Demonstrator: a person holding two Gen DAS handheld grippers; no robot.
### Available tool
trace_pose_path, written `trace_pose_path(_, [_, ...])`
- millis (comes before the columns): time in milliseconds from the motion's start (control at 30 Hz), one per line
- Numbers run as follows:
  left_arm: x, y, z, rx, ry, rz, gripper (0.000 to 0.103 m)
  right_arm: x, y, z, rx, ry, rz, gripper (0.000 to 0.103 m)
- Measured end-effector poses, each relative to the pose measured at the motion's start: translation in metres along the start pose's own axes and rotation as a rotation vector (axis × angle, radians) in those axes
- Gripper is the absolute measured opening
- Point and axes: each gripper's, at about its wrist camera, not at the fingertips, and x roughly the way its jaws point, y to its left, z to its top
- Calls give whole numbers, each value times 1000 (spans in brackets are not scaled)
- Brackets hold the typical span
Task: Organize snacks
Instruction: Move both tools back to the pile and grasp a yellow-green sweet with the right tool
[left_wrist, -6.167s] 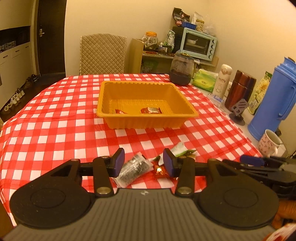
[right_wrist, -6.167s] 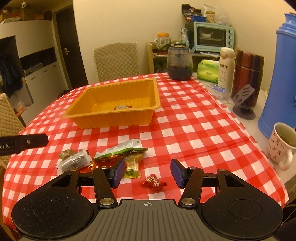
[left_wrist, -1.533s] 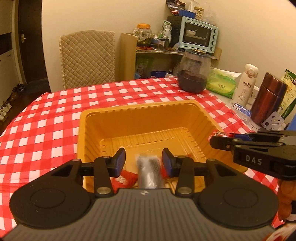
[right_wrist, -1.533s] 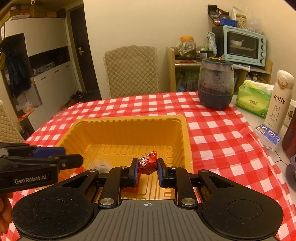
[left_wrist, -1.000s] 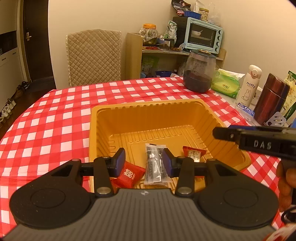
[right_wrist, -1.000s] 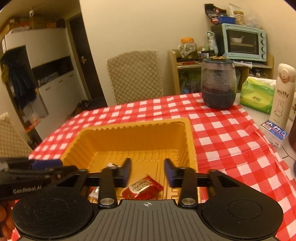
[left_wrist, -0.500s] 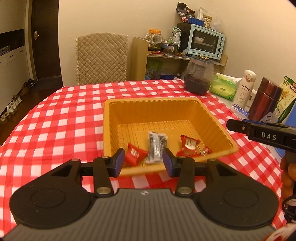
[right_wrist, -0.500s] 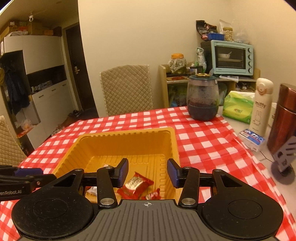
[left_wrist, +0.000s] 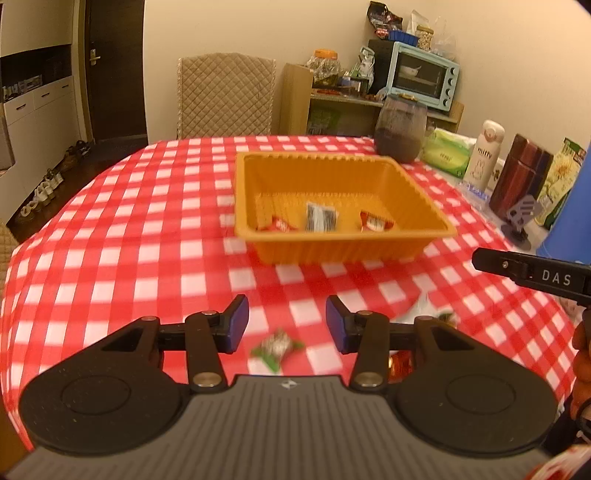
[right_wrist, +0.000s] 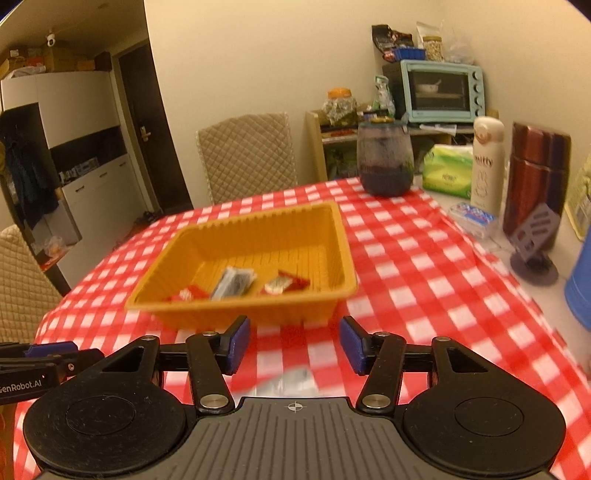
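Note:
An orange tray (left_wrist: 343, 243) (right_wrist: 243, 314) stands mid-table on the red checked cloth. In it lie a red packet (left_wrist: 277, 224), a silver-black packet (left_wrist: 320, 218) (right_wrist: 234, 282) and a red-silver packet (left_wrist: 375, 222) (right_wrist: 286, 283). My left gripper (left_wrist: 286, 325) is open and empty, back from the tray, above a green-wrapped candy (left_wrist: 277, 344) on the cloth. More wrappers (left_wrist: 430, 317) lie to its right. My right gripper (right_wrist: 293, 345) is open and empty in front of the tray, with a blurred pale packet (right_wrist: 291, 382) under it.
A dark glass jar (left_wrist: 400, 129), green tissue pack (left_wrist: 447, 155), white bottle (left_wrist: 484, 157), maroon flask (left_wrist: 519, 177) and blue jug (right_wrist: 580, 280) line the right side. A quilted chair (left_wrist: 225, 96) stands behind the table, another (right_wrist: 18, 280) at the left.
Both grippers let go of their snacks into the tray about a second ago, then drew back toward the near edge of the table. The loose snacks have come back into view.

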Motion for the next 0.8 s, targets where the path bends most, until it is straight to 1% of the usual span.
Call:
trace_pose_path(200, [-11, -3, -28, 22, 30, 11, 42, -12, -2, -25, 2, 39, -6, 54])
trace_pose_path(367, [-11, -1, -41, 32, 45, 20, 42, -13, -5, -40, -11, 73, -22, 54])
trace_pose_path(533, [-7, -1, -42, 49, 44, 22, 42, -8, -7, -51, -26, 107, -31, 54])
trace_pose_path(800, [11, 0, -39, 76, 54, 20, 42, 17, -8, -61, -57, 161, -25, 54])
